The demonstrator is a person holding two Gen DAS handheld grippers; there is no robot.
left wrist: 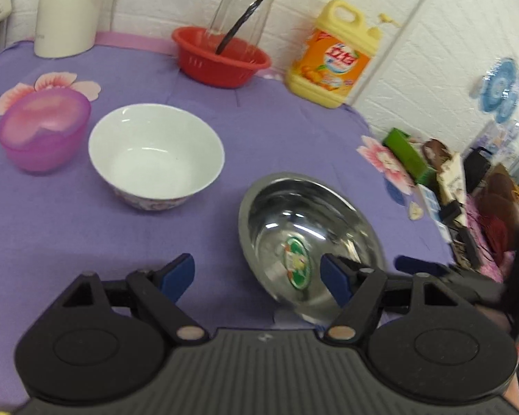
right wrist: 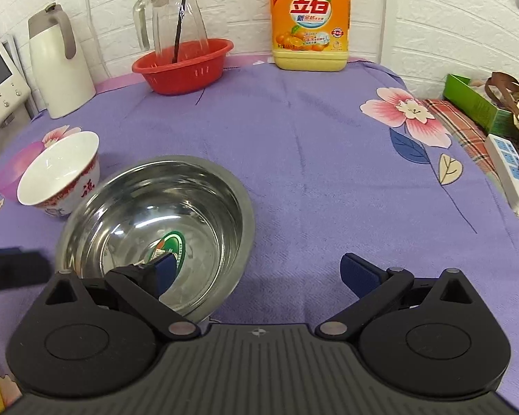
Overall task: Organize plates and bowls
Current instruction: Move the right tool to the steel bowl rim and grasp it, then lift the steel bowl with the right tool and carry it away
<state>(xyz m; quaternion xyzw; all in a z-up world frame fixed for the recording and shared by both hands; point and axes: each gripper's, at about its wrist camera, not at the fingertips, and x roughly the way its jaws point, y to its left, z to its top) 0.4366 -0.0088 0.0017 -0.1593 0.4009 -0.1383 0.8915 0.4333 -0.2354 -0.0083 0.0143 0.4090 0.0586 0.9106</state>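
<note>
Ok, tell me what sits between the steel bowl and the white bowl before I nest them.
Nothing visible does. The steel bowl and the white bowl stand side by side on the purple cloth with only bare cloth between them. The purple plastic bowl sits beyond the white bowl, off that path.

Bright, even indoor light; my left view is smeared, my right view crisp.

Through my left camera the yellow detergent bottle (left wrist: 332,55) and the clutter at the right edge are streaked with motion blur, while my right camera reads the label sharply. White glare streaks curl inside the steel bowl (right wrist: 155,228) and the white bowl (left wrist: 155,152). Shadows on the purple tabletop (right wrist: 311,159) are soft and faint. Fisheye bending bows the wall tiles and darkens the corners.
</note>
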